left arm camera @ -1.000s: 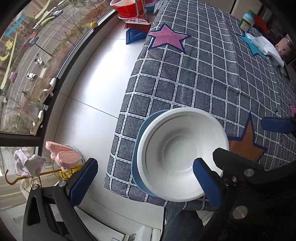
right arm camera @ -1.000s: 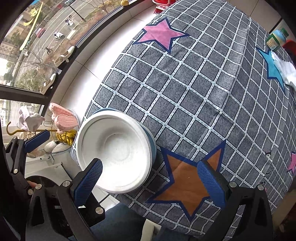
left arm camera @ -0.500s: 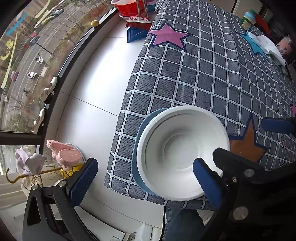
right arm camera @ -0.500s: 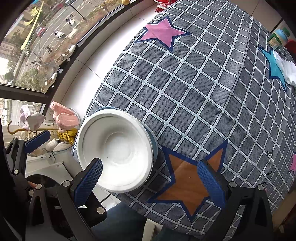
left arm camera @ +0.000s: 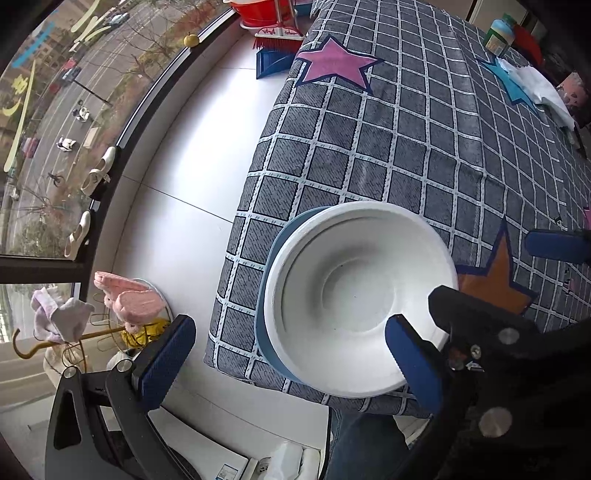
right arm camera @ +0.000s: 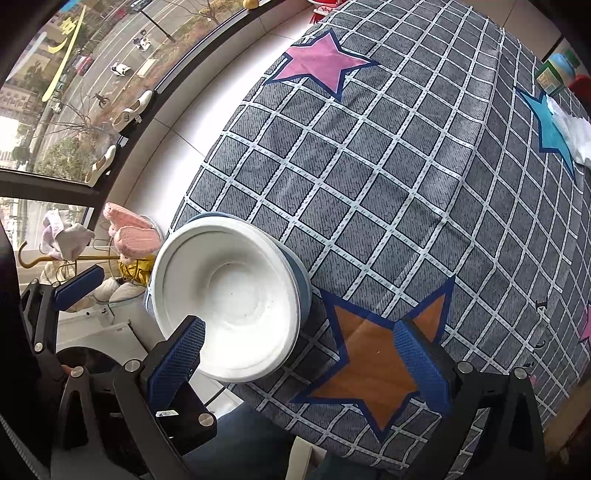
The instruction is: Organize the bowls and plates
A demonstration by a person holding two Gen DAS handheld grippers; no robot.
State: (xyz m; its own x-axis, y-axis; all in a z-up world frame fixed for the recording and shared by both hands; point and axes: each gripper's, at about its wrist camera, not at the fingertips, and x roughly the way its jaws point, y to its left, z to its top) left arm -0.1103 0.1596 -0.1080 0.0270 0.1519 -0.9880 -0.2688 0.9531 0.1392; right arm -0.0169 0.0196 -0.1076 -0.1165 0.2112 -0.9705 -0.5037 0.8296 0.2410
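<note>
A white bowl [left arm camera: 360,295] sits on a blue plate [left arm camera: 267,266] at the near left corner of the checked tablecloth [left arm camera: 424,147]. The stack also shows in the right wrist view, the bowl [right arm camera: 229,306] on the blue plate [right arm camera: 304,284]. My left gripper [left arm camera: 291,354] is open and empty, hovering above the bowl's near rim. My right gripper [right arm camera: 303,350] is open and empty, above the bowl's right side and an orange star [right arm camera: 373,365]. The right gripper's fingertip [left arm camera: 554,245] shows at the right edge of the left wrist view.
The table's left and near edges drop to a white floor [left arm camera: 192,177] by a window. A white cloth [left arm camera: 539,88] and a green-capped bottle [left arm camera: 498,31] lie at the far right. A red basin and broom [left arm camera: 277,26] stand past the far edge. Pink slippers [left arm camera: 125,295] lie on the floor.
Both grippers have shifted only slightly relative to the stack. Both stay open, and the bowl and plate have not moved.
</note>
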